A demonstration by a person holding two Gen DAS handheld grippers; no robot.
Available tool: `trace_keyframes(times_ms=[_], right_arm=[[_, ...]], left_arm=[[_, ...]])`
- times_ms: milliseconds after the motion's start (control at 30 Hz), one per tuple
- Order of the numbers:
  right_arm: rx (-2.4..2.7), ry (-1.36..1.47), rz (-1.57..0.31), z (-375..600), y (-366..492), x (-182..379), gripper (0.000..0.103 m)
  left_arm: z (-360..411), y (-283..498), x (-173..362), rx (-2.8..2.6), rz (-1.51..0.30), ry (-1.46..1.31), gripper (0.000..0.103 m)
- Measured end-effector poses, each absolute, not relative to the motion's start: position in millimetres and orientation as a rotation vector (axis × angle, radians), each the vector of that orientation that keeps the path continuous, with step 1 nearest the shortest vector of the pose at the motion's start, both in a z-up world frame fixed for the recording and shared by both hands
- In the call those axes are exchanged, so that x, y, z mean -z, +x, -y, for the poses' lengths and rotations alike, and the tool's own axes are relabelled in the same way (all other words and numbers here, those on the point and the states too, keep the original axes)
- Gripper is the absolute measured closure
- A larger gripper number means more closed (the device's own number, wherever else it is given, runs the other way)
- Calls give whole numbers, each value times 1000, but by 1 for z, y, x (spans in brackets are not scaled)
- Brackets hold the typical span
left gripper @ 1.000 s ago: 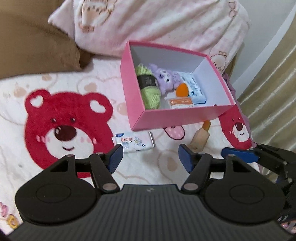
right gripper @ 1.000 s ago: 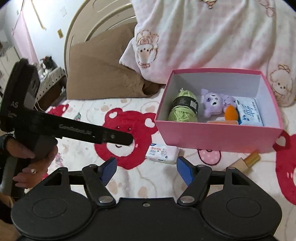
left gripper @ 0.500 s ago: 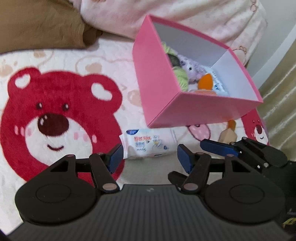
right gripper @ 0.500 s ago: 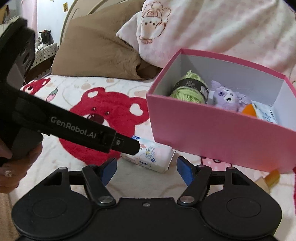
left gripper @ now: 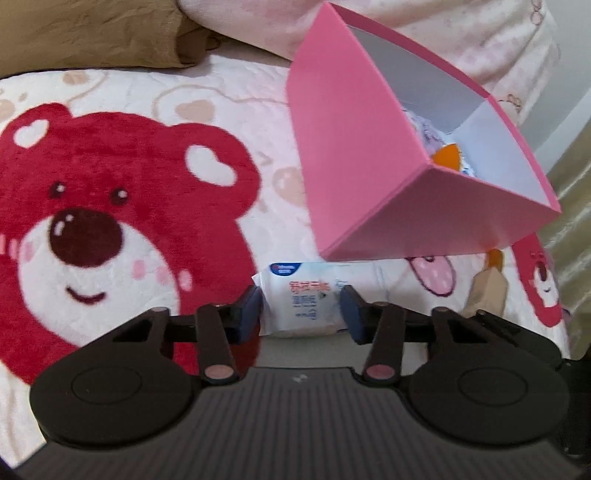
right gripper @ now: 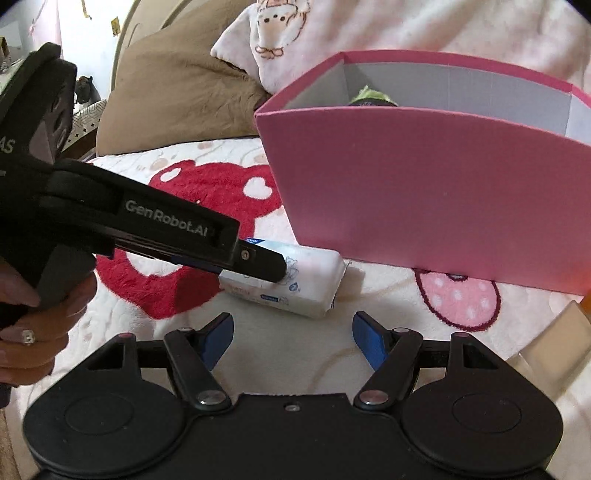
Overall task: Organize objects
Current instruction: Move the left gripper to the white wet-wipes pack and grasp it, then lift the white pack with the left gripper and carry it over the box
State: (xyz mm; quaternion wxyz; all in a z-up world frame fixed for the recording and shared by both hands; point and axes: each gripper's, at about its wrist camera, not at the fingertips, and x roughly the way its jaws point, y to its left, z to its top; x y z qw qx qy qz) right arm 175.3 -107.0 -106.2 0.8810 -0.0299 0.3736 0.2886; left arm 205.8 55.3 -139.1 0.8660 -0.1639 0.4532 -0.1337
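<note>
- Left wrist view: left gripper [left gripper: 301,308] jaws bracket the white tissue pack [left gripper: 301,295]; contact unclear.
- Right wrist view: "GenRobot.AI" lettering; right gripper [right gripper: 291,338] jaws spread, empty, before the pink cardboard box [right gripper: 436,192].

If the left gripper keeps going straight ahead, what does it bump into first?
Most likely the white tissue pack: it lies between the left gripper's open fingers. Beyond it stands the pink box, though depth is hard to judge.

Red bear-print blanket [left gripper: 122,206] underneath, brown pillow [right gripper: 177,99] at the back, pink-and-white quilt [right gripper: 388,26] (cartoon animals on it) bunched beside, gold curtain [left gripper: 572,206] far right
</note>
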Motion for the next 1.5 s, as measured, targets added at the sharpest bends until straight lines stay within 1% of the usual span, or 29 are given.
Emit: trace_keyframes(times_ms=[67,333,400,433,500,533,600,667,733,800,833,867,967,1067,1133,1200,1367,1433,1500], right_arm=[[-593,-58,-765,106,176,107,28],[-627,-120,-724,96,166,102,28],[-631,-132,-735,96,166,100,28],[-634,-129,-752,97,164,98,28],[-649,-134,-780,100,155,95,28],[-648,-147,-779,103,149,94,26],[-617,-181,-784,104,145,95,25],[-580,-165,-807,108,152,99,25],[-569,-102,-843,114,161,105,25],[-563,-77,-851,115,164,110,24],[-562,-82,-839,114,164,111,21],[-564,-89,-835,111,162,111,16],[-550,-91,-821,102,162,115,7],[-525,-112,-791,91,156,120,3],[-515,-150,-786,86,153,121,3],[-509,-124,-790,88,154,120,5],[-468,-150,-767,91,146,114,21],[-458,-142,-767,96,141,111,26],[-455,-152,-763,100,137,105,28]], left_arm=[[-54,205,139,295,-953,-345,61],[-62,203,142,305,-996,-440,61],[-68,201,145,311,-1016,-503,61],[-68,199,146,314,-1025,-520,62],[-57,192,141,340,-1023,-461,62],[-50,189,139,351,-1025,-436,61],[-40,183,139,330,-1024,-440,62],[-30,178,138,299,-1004,-394,67],[-23,175,137,276,-989,-350,67],[-26,174,137,269,-984,-376,69],[-28,176,137,275,-988,-390,70],[-30,178,139,276,-996,-408,70],[-36,184,144,283,-1024,-452,70],[-36,185,144,286,-1028,-451,70],[-33,183,143,285,-1023,-435,69],[-31,182,142,286,-1017,-417,69],[-28,177,136,315,-1015,-392,70],[-24,172,131,327,-1009,-366,70],[-21,167,125,339,-995,-358,70]])
